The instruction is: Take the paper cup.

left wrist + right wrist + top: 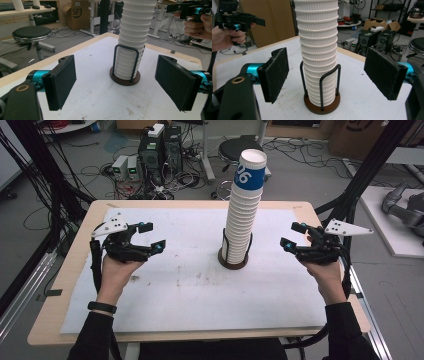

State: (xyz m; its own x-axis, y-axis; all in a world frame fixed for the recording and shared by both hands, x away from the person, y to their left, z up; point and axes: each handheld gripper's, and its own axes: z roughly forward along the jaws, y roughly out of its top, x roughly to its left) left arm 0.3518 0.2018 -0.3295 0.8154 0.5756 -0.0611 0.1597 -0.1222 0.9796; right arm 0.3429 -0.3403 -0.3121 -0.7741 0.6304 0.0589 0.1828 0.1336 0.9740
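Observation:
A tall stack of white ribbed paper cups stands upright in a black wire holder with a round brown base, right of the table's middle. The top cup carries a blue band. My left gripper hovers open to the left of the stack, well apart from it. My right gripper is open on the other side, a little nearer the stack. In the left gripper view the holder's base sits beyond the wide-apart jaws, nothing between the pads. The right gripper view frames the cup stack the same way.
A white mat covers the wooden table. Behind the far edge are a black stool, computer cases and loose cables on the floor. Black frame posts rise at both sides.

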